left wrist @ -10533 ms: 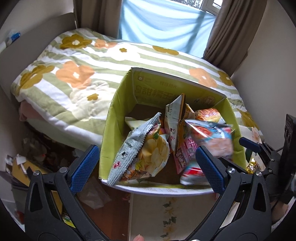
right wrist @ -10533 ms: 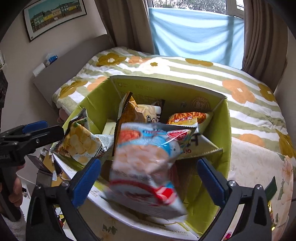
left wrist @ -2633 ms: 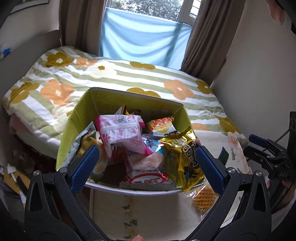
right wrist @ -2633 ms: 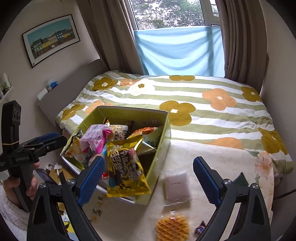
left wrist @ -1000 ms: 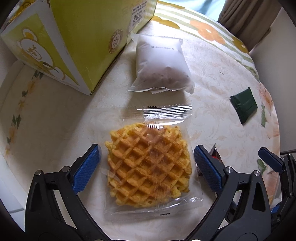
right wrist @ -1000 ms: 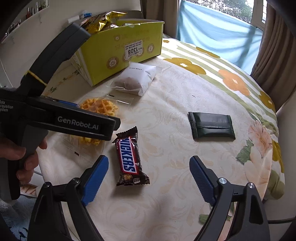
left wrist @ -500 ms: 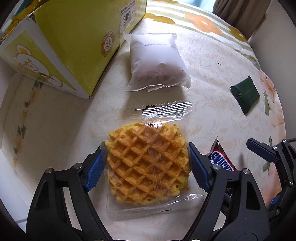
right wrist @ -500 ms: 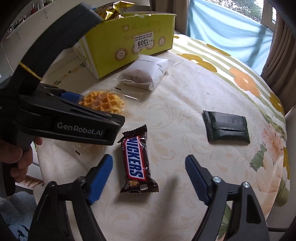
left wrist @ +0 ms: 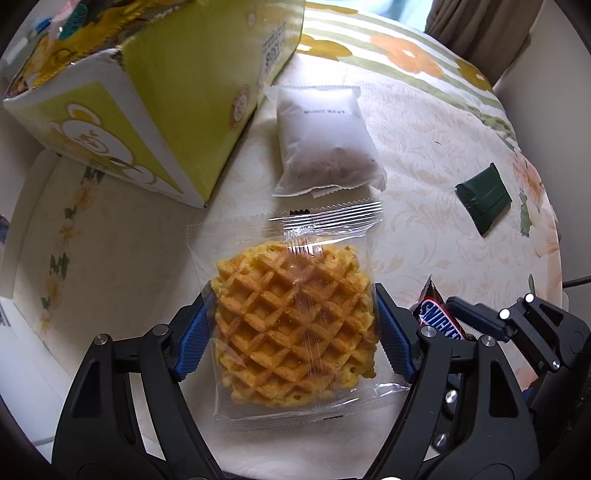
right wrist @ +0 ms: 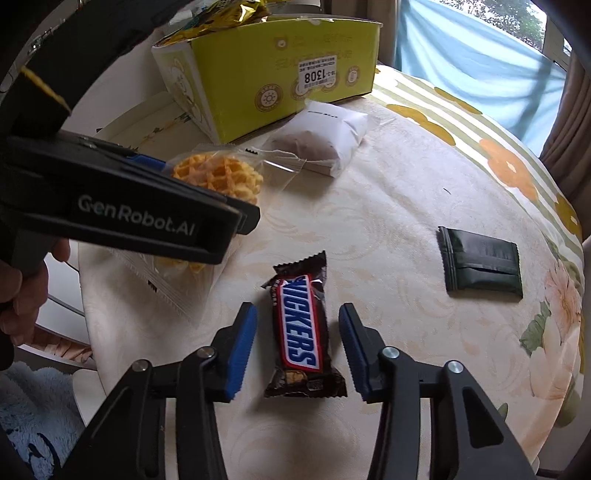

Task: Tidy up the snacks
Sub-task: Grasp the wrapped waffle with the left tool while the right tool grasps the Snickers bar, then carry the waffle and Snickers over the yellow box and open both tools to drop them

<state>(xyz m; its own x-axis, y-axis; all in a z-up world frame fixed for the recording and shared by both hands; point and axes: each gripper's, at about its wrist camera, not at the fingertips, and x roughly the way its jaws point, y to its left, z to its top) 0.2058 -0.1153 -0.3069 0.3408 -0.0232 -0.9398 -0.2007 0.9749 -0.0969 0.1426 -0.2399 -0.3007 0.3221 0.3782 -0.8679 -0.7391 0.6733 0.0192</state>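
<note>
A round golden waffle [left wrist: 295, 332] sealed in a clear wrapper is seen lying flat on the cream-patterned counter [left wrist: 129, 258], just beyond the corner of the yellow-green cardboard box [left wrist: 177, 92]. It is bracketed by the left hand-held gripper [left wrist: 293, 332], whose blue pads [left wrist: 192, 336] are pressed against the wrapper on both sides; the jaws are closing on it.

A Snickers bar [right wrist: 301, 325] in a brown wrapper with a blue-and-red logo is laid lengthwise between the fingers of the right hand-held gripper [right wrist: 295, 343]. Its jaws are closing, but a narrow gap is left on each side, so the bar is not yet touched.

A white pouch [left wrist: 325, 140] with dark contents is placed just beside the box, beyond the waffle. A dark green packet [right wrist: 480, 264] is set well apart, toward the right of the counter. Gold snack bags [right wrist: 225, 14] are seen sticking out of the box.
</note>
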